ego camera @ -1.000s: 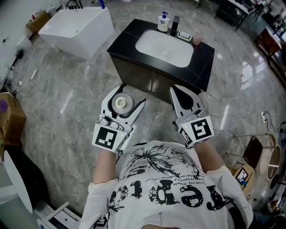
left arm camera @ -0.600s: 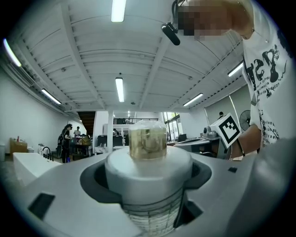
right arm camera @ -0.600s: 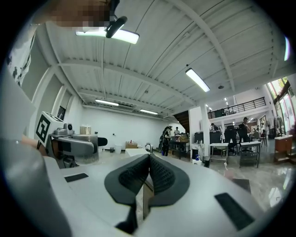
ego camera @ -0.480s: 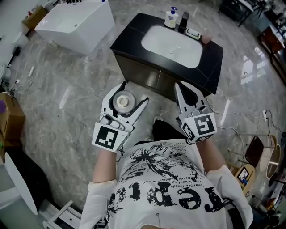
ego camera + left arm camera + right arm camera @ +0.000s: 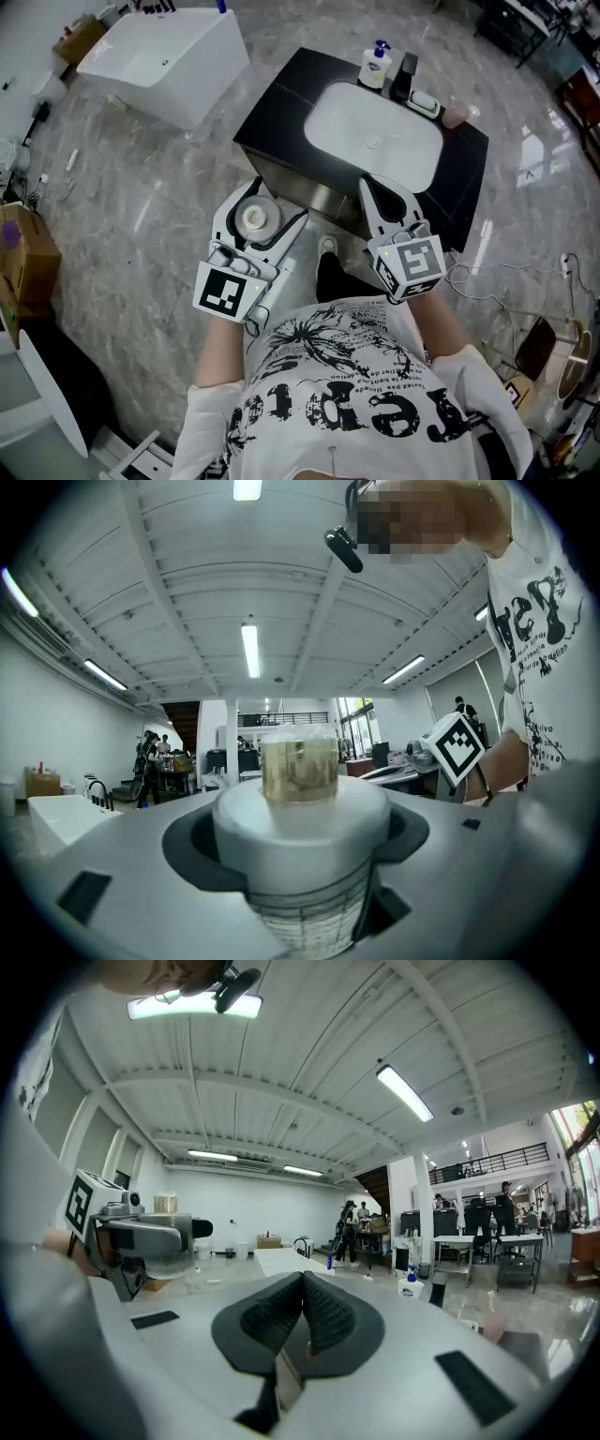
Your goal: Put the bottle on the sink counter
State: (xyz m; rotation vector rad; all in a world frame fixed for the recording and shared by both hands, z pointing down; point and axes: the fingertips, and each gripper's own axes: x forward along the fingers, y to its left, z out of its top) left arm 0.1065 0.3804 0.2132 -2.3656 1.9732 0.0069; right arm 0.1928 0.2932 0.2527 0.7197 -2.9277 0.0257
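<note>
On the grey marble floor (image 5: 141,187): a white rectangular bathtub (image 5: 164,66) stands at the far left, and a black sink desk (image 5: 281,94) stands near it, ahead of the person.
Desk: a white oval basin (image 5: 373,131) is sunk in its top, and its dark front faces the person.
Left gripper (image 5: 277,196): held above the floor just short of the desk's front. Its jaws are clamped on a round clear bottle with a wide white collar (image 5: 300,803).
Right gripper (image 5: 302,1288): just beside the left one, over the desk's front edge. Its jaws are pressed together with nothing between them.
Bottle: stands upright between the left jaws, off the desk and well apart from the basin.
Back edge of the desk: a white pump dispenser with a blue label (image 5: 374,67), a black tap (image 5: 405,77), a white soap dish (image 5: 424,101) and a pink cup (image 5: 454,114) sit in a row.
</note>
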